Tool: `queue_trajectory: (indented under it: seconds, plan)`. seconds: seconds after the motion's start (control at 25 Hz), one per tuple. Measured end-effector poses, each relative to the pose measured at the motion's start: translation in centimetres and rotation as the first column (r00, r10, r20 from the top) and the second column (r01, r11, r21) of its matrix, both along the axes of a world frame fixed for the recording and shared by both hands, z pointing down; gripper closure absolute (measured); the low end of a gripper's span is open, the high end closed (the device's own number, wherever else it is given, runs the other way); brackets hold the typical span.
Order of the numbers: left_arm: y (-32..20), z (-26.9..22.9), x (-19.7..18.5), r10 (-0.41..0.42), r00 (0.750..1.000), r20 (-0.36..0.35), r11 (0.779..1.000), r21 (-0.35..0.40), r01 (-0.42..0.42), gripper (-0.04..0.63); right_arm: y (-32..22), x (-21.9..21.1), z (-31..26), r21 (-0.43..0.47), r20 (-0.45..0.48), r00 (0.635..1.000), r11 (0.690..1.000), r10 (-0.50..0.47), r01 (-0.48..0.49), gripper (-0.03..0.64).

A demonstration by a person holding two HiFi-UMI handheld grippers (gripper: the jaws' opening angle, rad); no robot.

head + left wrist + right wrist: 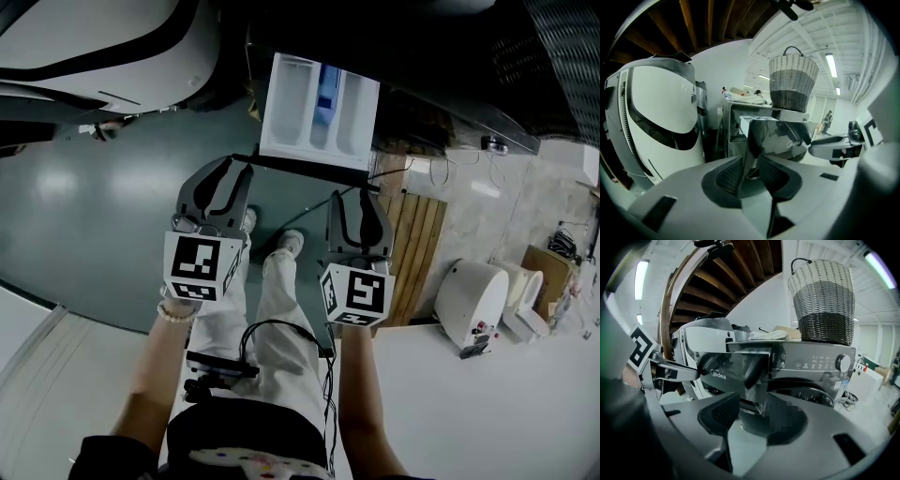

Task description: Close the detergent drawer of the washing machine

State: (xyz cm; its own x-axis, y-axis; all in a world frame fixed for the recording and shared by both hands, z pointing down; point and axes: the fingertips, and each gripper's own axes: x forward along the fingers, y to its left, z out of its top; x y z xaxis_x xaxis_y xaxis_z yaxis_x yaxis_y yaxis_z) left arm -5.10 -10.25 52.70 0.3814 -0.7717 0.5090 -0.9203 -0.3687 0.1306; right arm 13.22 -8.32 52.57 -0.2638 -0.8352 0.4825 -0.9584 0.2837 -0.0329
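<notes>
— How far along is the closing?

— Not begun, by my reading. The detergent drawer (319, 108) stands pulled right out of the washing machine (820, 364), with its white compartments and blue insert open to the head view. The whole push inward is left to do.

— Where is it from the grippers?

— Directly ahead of both. Its dark glossy front panel (305, 166) lies across their tips. The left gripper (228, 167) is at the panel's left end and the right gripper (359, 195) is toward its right end. The tray stretches away beyond them.

— And the jaws?

— In the left gripper view the jaws are drawn in narrow. The panel's left edge fills the slit between the pads (729, 176), and it looks pinched there. The right gripper's jaws stand wider. The panel's lower corner sits between them with a gap on the side that shows, so I judge nothing is held there.

— The hands?

— Both forearms reach forward side by side above the person's legs. The grippers aim ahead and tip a little downward, marker cubes facing up. They are near each other but apart.

— Anything further out?

— A wicker basket (824, 301) sits on top of the machine, above and past the right gripper. It plays no part.
</notes>
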Motion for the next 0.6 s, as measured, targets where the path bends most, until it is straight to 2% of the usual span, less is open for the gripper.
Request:
queue_trajectory:
  seconds: [0.28,0.6]
  plan:
    - [0.0,-0.15,0.17,-0.028,1.0,-0.005,1.0,0.004,0.028,0.506,-0.27,-0.05,-0.42,-0.01,0.039,0.999,0.999,0.037,-0.036,0.446]
    - [-0.04,-0.07,0.22,-0.019,1.0,0.025,1.0,-0.01,0.019,0.505,-0.95,-0.04,-0.58,-0.027,0.029,0.996,0.996,0.084,-0.083,0.446]
